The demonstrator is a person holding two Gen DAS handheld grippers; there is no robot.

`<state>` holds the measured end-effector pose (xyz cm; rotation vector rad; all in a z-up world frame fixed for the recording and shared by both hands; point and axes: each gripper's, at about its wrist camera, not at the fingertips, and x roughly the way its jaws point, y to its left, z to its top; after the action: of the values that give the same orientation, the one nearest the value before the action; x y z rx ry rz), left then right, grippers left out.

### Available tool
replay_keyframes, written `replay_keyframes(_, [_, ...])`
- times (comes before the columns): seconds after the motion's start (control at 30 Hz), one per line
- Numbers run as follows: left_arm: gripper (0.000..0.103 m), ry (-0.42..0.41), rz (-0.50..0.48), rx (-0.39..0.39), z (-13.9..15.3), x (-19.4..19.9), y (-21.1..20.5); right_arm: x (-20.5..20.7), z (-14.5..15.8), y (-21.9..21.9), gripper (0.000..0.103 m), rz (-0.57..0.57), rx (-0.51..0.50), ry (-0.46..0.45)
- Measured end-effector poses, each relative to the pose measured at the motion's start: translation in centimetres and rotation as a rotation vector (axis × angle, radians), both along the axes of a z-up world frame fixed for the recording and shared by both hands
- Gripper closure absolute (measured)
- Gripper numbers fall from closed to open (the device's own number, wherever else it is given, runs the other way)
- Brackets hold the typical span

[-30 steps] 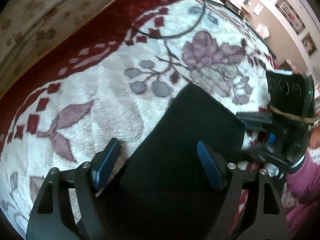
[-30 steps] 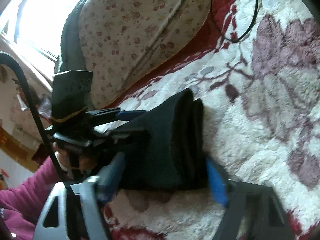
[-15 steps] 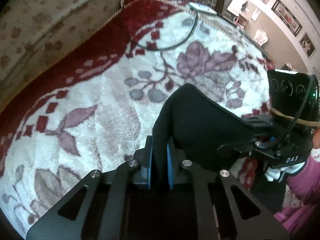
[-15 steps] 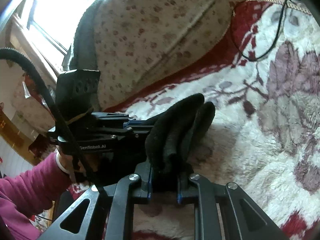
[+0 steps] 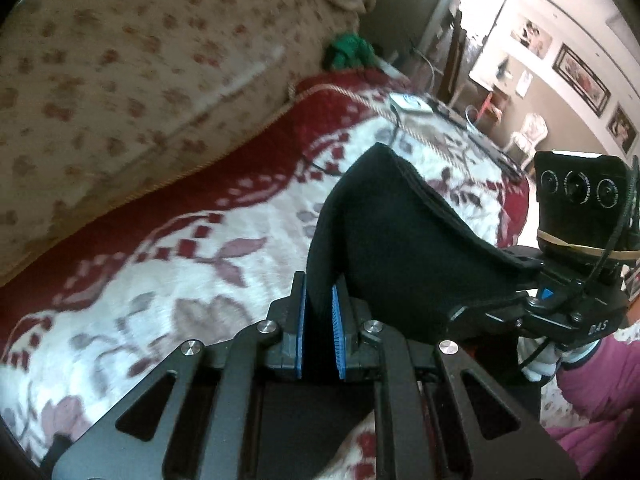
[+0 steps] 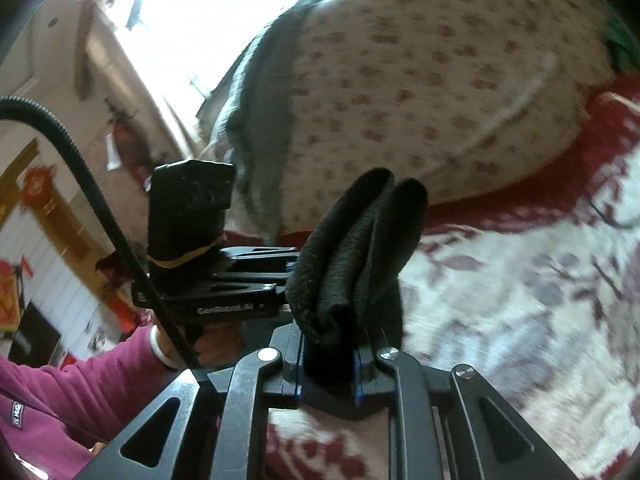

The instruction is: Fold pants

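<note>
Above floral blanket [image 5: 168,272]: black pants [image 5: 400,248] bunched, thick folds, fuzzy.

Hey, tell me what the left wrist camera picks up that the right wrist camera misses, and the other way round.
Only the left wrist view shows the framed pictures on the far wall, a white chair and a small white device on the blanket's far edge.

Only the right wrist view shows the bright window and a grey cover draped over the floral cushion.

Both show the black pants pinched by the left gripper and the right gripper, the red and white floral blanket, and a magenta sleeve.
</note>
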<state>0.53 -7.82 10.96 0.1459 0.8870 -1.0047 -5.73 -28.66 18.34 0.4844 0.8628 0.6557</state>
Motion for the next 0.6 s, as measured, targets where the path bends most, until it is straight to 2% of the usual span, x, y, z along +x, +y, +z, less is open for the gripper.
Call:
replay_keyframes(0.17, [0.093,-0.006,0.086,-0.048,1.3,-0.3,5.5,0.7,2.2,5.9,0.087,0.129,-0.019,-0.039])
replay_keyframes(0.3, [0.094,0.006,0.183,-0.074,0.9,-0.5,10.7,0.7,2.0,10.0,0.087,0.216,-0.020,-0.029])
replay_keyframes(0.43, [0.094,0.035,0.286,-0.077,-0.9,-0.6,15.3,1.0,-0.1,15.1,0.087,0.298,-0.043,0.016])
replay_keyframes(0.6, [0.094,0.098,0.471,-0.052,-4.5,-0.3,21.6,2.2,-5.4,20.8,0.087,0.359,-0.088,0.116])
